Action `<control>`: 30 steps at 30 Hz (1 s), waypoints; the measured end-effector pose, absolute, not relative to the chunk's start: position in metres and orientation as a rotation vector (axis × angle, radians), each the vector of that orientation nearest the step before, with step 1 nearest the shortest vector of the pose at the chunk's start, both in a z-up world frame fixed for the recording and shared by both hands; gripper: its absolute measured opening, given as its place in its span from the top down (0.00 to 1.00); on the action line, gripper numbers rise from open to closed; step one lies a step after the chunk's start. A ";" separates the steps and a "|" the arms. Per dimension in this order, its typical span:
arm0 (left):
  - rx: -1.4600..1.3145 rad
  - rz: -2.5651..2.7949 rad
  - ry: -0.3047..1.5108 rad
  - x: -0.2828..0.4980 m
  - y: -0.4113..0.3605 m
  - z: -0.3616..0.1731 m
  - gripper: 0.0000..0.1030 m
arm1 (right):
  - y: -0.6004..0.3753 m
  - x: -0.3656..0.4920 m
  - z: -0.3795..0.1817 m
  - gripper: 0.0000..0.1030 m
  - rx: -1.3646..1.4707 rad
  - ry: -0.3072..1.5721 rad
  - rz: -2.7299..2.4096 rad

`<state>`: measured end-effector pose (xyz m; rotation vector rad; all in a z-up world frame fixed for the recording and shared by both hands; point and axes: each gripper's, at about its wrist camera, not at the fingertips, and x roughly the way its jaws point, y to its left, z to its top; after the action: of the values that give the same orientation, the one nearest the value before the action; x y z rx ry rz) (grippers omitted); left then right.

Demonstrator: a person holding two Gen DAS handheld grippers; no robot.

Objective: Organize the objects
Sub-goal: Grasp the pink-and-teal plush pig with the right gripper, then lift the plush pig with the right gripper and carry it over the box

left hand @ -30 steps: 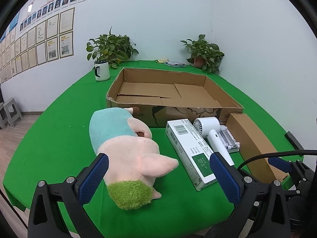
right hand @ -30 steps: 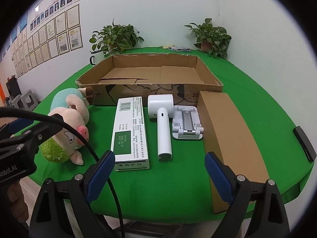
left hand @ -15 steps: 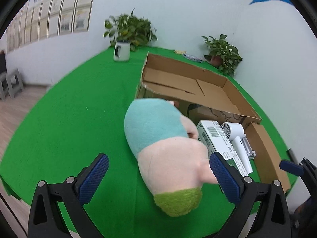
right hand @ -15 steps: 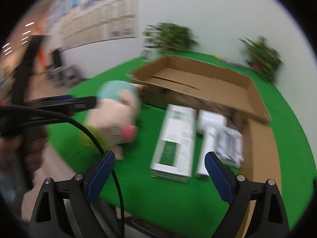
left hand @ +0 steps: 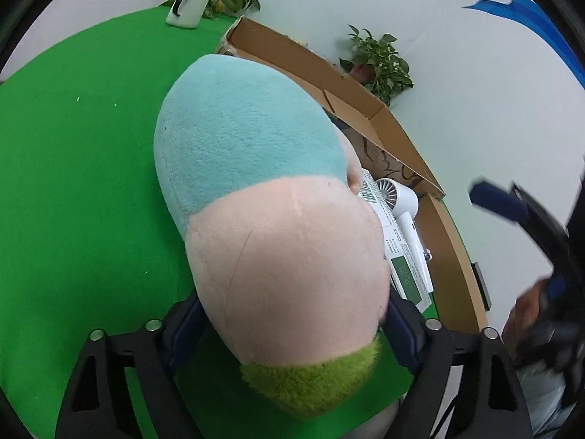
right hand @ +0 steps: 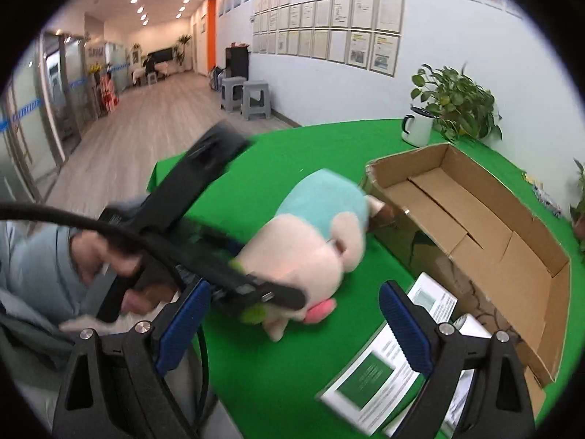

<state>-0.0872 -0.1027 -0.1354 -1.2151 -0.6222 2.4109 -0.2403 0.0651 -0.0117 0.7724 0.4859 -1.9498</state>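
Observation:
A plush pig [left hand: 270,226] with a light blue back, pink head and green tuft lies on the green table. My left gripper [left hand: 292,325] is open, with its blue pads on either side of the pig's head. In the right wrist view the pig [right hand: 310,234] lies left of the open cardboard box [right hand: 486,219], and the left gripper [right hand: 256,285] is at its head. My right gripper [right hand: 292,314] is open and empty, above the table's front edge. A white and green carton [right hand: 380,369] lies below it to the right.
A white hair dryer [left hand: 402,205] and a long brown box [left hand: 453,267] lie right of the carton [left hand: 406,267]. A white mug [left hand: 184,7] and potted plants [left hand: 380,62] stand at the table's far edge. Grey stools [right hand: 248,98] stand on the floor.
My left gripper has moved forward and down until its pads flank the pig's head. My right gripper has swung left, now facing the pig and the left hand.

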 end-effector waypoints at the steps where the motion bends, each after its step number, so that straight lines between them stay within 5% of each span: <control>1: -1.204 2.418 -0.616 -0.085 -0.104 -0.136 0.25 | 0.063 -0.244 -0.011 0.09 0.774 0.463 -1.937; 18: -1.128 2.340 -0.812 -0.010 -0.155 -0.145 0.34 | -0.027 -0.288 -0.069 0.09 1.166 0.242 -1.722; 30: -1.177 2.385 -0.716 -0.011 -0.160 -0.133 0.38 | -0.026 -0.295 -0.080 0.07 1.350 0.209 -1.855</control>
<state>-0.0106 -0.1599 -0.1330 -1.1767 -0.7159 2.3847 -0.2955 -0.0262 -0.0798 1.3496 0.2094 -1.8546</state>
